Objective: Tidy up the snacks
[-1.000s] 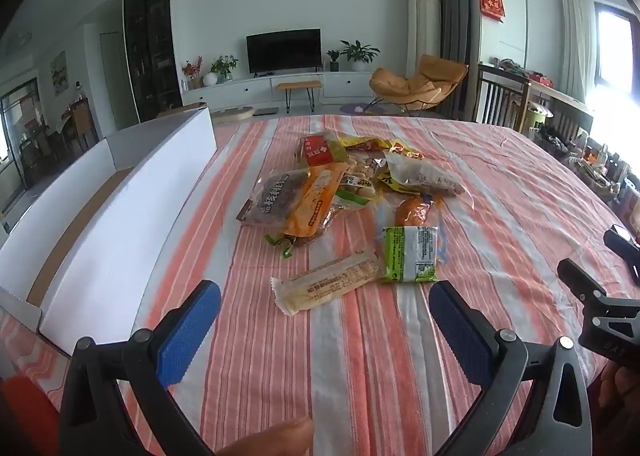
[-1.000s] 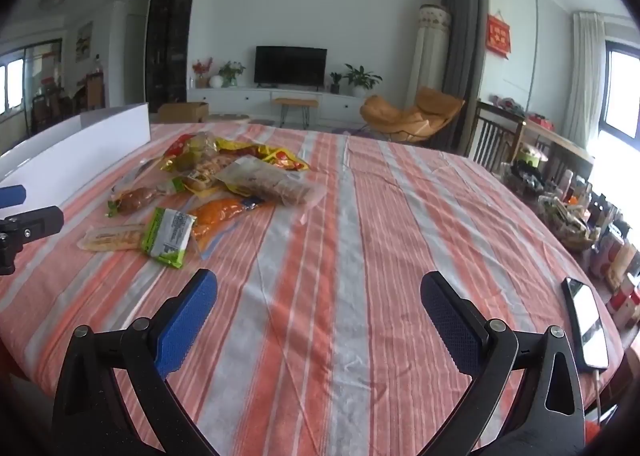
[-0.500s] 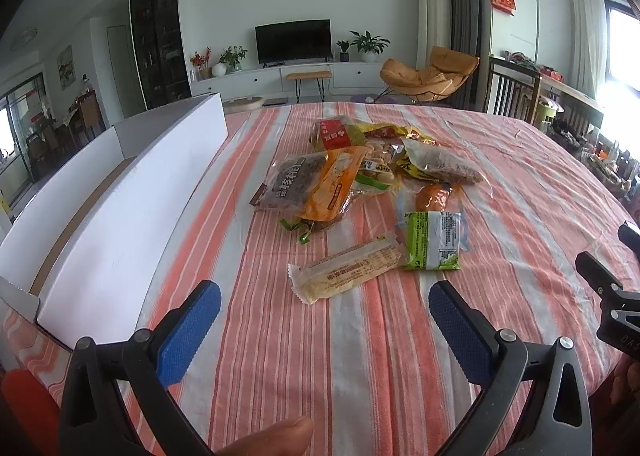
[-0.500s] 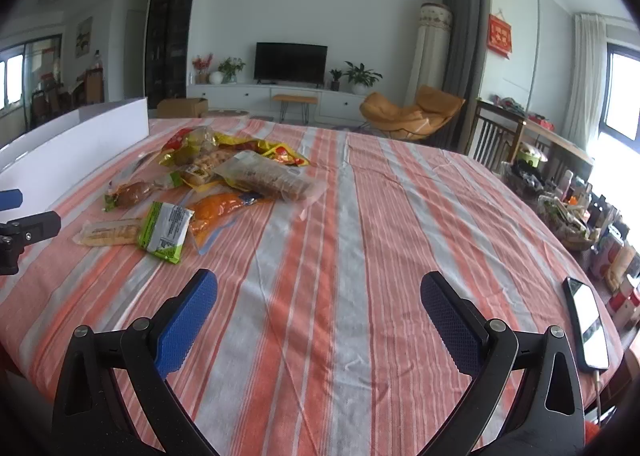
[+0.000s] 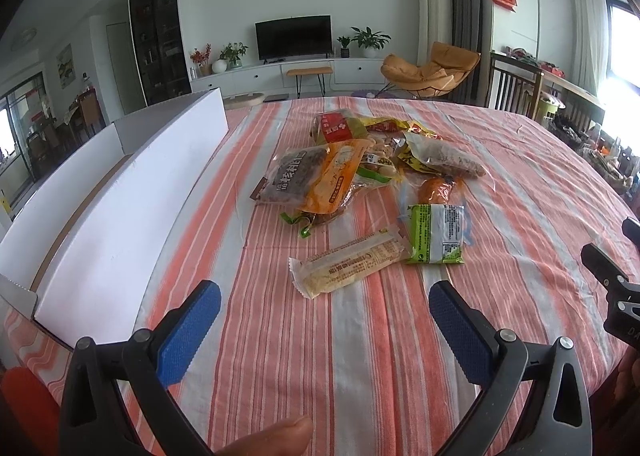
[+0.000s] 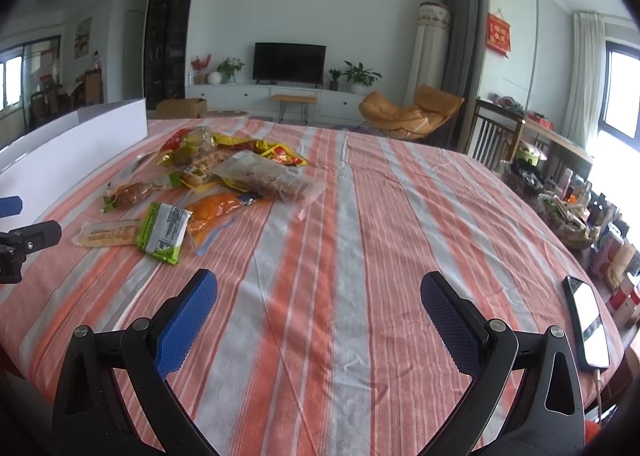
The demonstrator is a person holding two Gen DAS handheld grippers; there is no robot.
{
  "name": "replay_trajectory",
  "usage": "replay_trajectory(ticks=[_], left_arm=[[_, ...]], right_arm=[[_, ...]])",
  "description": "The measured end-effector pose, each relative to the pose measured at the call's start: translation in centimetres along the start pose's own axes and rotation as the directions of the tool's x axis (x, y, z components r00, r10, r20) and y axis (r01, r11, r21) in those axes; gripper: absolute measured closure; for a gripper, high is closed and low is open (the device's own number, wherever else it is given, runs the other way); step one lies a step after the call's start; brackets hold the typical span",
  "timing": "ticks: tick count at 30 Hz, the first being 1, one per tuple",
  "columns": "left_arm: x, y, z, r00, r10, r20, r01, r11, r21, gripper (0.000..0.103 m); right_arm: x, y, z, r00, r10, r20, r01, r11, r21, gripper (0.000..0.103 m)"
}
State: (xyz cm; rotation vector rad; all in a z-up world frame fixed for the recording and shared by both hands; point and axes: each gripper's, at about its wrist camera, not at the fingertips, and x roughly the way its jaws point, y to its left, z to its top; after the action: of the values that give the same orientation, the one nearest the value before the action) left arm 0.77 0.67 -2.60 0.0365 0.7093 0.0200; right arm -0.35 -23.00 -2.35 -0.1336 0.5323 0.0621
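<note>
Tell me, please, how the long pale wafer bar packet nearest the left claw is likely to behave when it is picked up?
The wafer bar packet looks slim and flat, so probably light and fairly stiff along its length. Its glossy clear wrapper may be slippery between pads. It lies flat on the striped tablecloth, so it is unlikely to roll, though the contents may crumble if squeezed.

1. A round table wears an orange, white and grey striped cloth.
2. A heap of snack packets lies mid-table.
3. A long white cardboard box sits along the left edge.
4. A smartphone lies near the right rim.
</note>
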Motion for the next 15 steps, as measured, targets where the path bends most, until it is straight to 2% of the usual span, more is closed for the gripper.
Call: replay_trajectory(ticks=[15], left_arm=[[0.57, -0.35, -0.36, 1.0, 0.005, -0.022, -0.005, 1.0, 0.01, 0.0]], right_arm=[[0.27, -0.18, -0.1, 1.0, 0.005, -0.008, -0.005, 1.0, 0.002, 0.001]])
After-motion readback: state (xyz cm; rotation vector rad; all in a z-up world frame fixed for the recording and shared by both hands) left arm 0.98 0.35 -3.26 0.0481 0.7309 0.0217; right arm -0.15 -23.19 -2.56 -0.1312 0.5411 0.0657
